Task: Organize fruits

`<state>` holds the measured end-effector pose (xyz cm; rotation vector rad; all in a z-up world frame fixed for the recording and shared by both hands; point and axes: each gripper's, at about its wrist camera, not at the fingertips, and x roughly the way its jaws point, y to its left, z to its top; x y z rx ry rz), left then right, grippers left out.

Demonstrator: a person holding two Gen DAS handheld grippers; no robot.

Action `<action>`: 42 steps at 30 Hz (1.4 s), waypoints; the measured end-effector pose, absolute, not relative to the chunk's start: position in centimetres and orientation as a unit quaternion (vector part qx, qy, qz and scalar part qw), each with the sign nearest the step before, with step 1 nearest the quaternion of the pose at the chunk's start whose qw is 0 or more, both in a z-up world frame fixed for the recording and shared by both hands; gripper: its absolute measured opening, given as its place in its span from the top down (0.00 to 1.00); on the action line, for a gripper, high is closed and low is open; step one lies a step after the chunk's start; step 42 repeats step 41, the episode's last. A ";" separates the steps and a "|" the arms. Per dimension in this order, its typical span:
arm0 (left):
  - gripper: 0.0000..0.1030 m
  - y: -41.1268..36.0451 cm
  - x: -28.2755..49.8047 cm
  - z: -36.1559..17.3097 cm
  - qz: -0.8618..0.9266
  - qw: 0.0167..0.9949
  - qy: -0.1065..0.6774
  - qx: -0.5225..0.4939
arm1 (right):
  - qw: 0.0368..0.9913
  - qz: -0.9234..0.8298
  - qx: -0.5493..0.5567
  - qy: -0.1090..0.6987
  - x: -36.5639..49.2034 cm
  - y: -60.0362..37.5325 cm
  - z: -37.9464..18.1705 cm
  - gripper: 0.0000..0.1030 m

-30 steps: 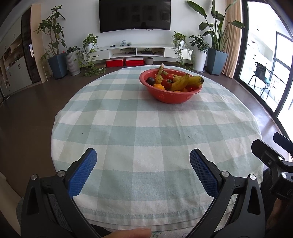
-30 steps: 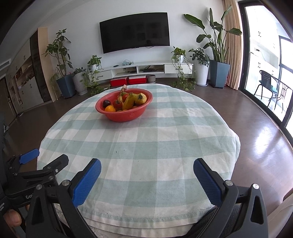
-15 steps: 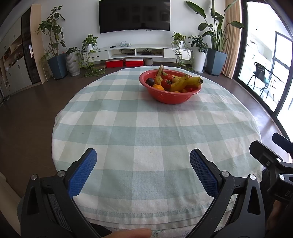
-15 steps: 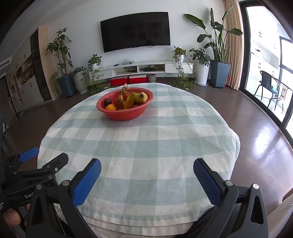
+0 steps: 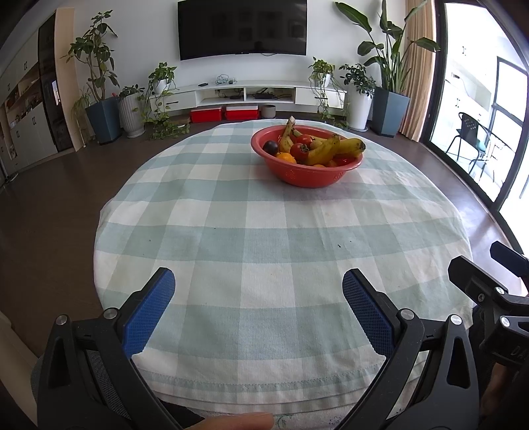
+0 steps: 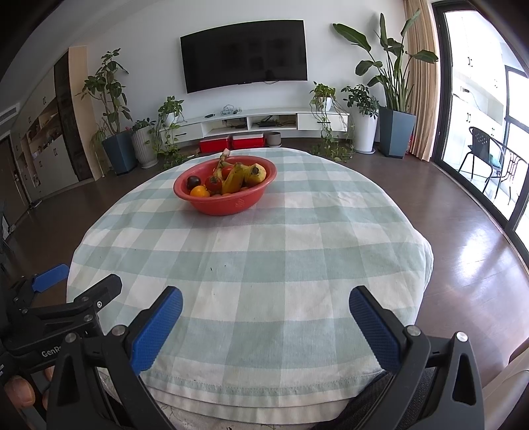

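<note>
A red bowl (image 5: 307,173) (image 6: 228,203) stands on the far half of the round checked table (image 5: 264,251) (image 6: 264,264). It holds bananas (image 5: 325,150) (image 6: 238,177), red tomatoes (image 5: 299,150), an orange (image 5: 286,158) (image 6: 199,191) and a dark plum (image 5: 270,146) (image 6: 193,181). My left gripper (image 5: 258,291) hovers open over the near table edge, far short of the bowl. My right gripper (image 6: 266,307) is open too, at the near edge with nothing between its fingers.
The other gripper shows at the right edge of the left wrist view (image 5: 489,297) and at the lower left of the right wrist view (image 6: 56,314). Beyond the table are a TV (image 5: 243,28), a low white cabinet (image 5: 251,94), potted plants (image 5: 99,82) and glass doors (image 5: 496,115).
Both views have shifted slightly: the bowl sits a little lower and nearer in the frames. Both grippers stay open.
</note>
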<state>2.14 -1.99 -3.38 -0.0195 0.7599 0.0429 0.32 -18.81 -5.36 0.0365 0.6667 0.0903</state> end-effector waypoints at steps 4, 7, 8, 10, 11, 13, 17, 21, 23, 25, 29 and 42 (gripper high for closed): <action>0.00 -2.0 2.1 -3.3 0.021 0.928 0.371 -0.009 | 0.944 0.044 0.018 0.327 0.4 -18.8 -5.3 0.00; 0.00 -2.0 2.1 -3.3 0.021 0.928 0.371 -0.009 | 0.944 0.044 0.018 0.328 0.3 -18.8 -5.3 0.00; 0.00 -2.0 2.1 -3.4 0.021 0.928 0.371 -0.009 | 0.944 0.044 0.018 0.328 0.3 -18.8 -5.3 0.00; 0.00 -2.0 2.1 -3.3 0.020 0.928 0.371 -0.010 | 0.944 0.044 0.017 0.327 0.3 -18.8 -5.2 0.00; 0.00 -2.0 2.1 -3.4 0.020 0.929 0.371 -0.010 | 0.944 0.044 0.017 0.327 0.3 -18.8 -5.2 0.00; 0.00 -2.0 2.1 -3.4 0.021 0.928 0.371 -0.009 | 0.944 0.044 0.017 0.328 0.3 -18.8 -5.2 0.00; 0.00 -2.0 2.1 -3.4 0.020 0.928 0.371 -0.009 | 0.943 0.045 0.017 0.329 0.3 -18.7 -5.3 0.00; 0.00 -2.0 2.1 -3.3 0.021 0.928 0.371 -0.010 | 0.943 0.047 0.016 0.330 -0.1 -18.5 -5.5 0.00; 0.00 -2.0 2.1 -3.4 0.021 0.928 0.371 -0.010 | 0.942 0.047 0.016 0.331 -0.3 -18.4 -5.8 0.00; 0.00 -2.0 2.1 -3.4 0.021 0.928 0.371 -0.010 | 0.942 0.047 0.016 0.331 -0.3 -18.4 -5.8 0.00; 0.00 -2.0 2.0 -3.5 0.023 0.927 0.374 -0.009 | 0.942 0.047 0.017 0.331 -0.4 -18.4 -5.8 0.00; 0.00 -2.0 1.8 -3.5 0.014 0.928 0.371 -0.014 | 0.942 0.047 0.017 0.333 -0.5 -18.4 -5.8 0.00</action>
